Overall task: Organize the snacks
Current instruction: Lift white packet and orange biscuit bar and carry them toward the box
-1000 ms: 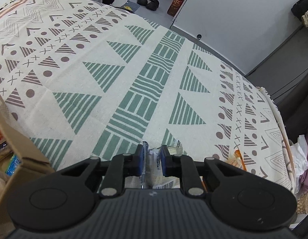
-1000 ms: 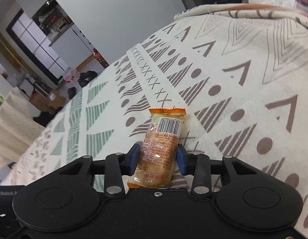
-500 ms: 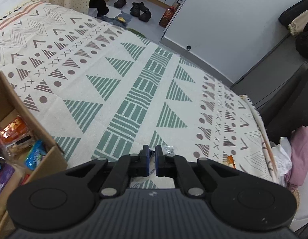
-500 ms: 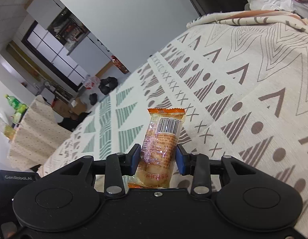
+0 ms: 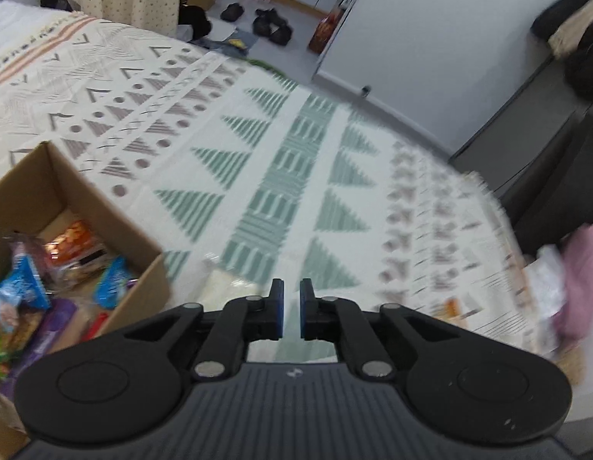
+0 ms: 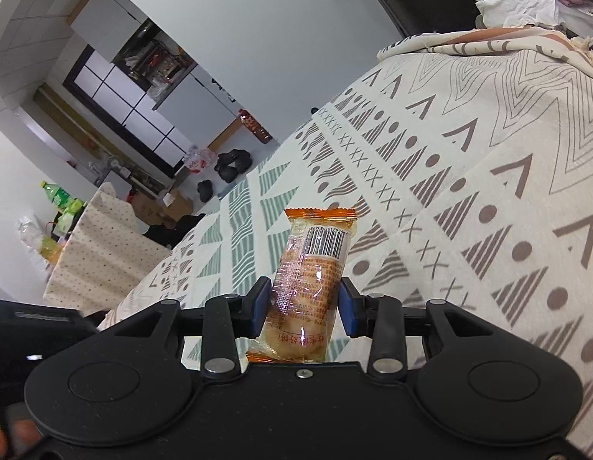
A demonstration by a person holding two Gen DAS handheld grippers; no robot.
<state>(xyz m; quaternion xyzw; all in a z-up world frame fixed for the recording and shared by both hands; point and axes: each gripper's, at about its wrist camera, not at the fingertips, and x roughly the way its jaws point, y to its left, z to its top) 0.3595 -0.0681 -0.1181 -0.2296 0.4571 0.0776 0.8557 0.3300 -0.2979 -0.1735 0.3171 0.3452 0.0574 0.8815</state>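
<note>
left gripper (image 5: pixel 291 308): jaws closed, nothing visibly held | right gripper (image 6: pixel 303 306): clamps clear orange-ended cake packet (image 6: pixel 310 287) | open brown cardboard snack box (image 5: pixel 104 211): 9 o'clock of left gripper

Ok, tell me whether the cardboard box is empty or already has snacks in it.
Partly filled. The open cardboard box holds several wrapped snacks, including blue packets and an orange one. How deep the pile goes cannot be told.

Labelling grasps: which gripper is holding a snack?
The right gripper, clamped on the orange-ended clear-wrapped pastry packet; the left gripper is shut, with nothing visible between its pads.
</note>
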